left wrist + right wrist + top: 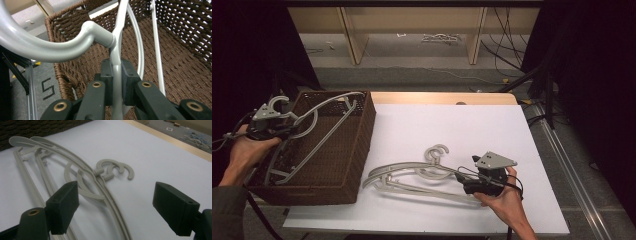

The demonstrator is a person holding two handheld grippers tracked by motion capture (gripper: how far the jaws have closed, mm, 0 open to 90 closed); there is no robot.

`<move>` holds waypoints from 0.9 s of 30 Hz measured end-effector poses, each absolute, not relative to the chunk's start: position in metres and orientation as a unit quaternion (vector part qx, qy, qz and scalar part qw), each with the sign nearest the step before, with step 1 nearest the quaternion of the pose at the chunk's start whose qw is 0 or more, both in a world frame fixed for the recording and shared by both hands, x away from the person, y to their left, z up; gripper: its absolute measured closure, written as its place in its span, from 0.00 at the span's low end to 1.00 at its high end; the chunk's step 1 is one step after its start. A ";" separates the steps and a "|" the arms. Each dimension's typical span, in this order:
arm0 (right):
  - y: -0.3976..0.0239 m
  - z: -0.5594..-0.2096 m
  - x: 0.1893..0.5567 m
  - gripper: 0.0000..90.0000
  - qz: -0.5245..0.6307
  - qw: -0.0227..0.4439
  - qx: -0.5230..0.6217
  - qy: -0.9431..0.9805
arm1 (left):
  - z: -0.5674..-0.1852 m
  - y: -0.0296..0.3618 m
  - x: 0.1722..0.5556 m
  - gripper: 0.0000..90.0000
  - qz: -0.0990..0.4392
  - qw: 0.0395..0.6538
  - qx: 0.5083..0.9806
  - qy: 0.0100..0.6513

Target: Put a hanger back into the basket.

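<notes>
A grey plastic hanger (328, 129) leans tilted inside the brown wicker basket (362, 145), its hook (279, 103) sticking up past the basket's left rim. My left gripper (286, 131) is shut on this hanger just below the hook. In the left gripper view both pads clamp the hanger's neck (116, 75), over the woven basket wall (180, 22). Two more grey hangers (412, 176) lie overlapped on the white table top. My right gripper (462, 175) rests at their right end, open. The right gripper view shows the hangers (100, 185) running between the spread jaws, untouched.
The white sheet (452, 125) covers the table, with a bare wooden strip (437, 97) along its far edge. The basket takes up the left side. Beyond the table are wooden shelf legs (352, 35), floor cables (507, 50) and a metal rail (572, 165) at the right.
</notes>
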State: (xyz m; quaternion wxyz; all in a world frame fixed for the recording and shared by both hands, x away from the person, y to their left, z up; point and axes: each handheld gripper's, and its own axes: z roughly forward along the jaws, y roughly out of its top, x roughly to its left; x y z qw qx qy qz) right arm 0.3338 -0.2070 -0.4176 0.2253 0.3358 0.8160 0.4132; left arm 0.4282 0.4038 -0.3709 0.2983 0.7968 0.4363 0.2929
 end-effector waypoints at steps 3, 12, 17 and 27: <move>-0.206 -0.418 0.334 0.24 0.412 0.224 0.337 0.817 | -0.377 0.397 0.435 0.91 0.288 0.281 0.807 0.433; -0.209 -0.418 0.334 0.24 0.412 0.224 0.336 0.817 | -0.407 0.384 0.454 0.91 0.271 0.232 0.823 0.443; -0.209 -0.418 0.335 0.25 0.411 0.221 0.336 0.818 | -0.413 0.380 0.459 0.84 0.263 0.196 0.833 0.446; -0.209 -0.418 0.335 0.25 0.411 0.221 0.337 0.818 | -0.389 0.385 0.440 0.62 0.292 0.251 0.774 0.503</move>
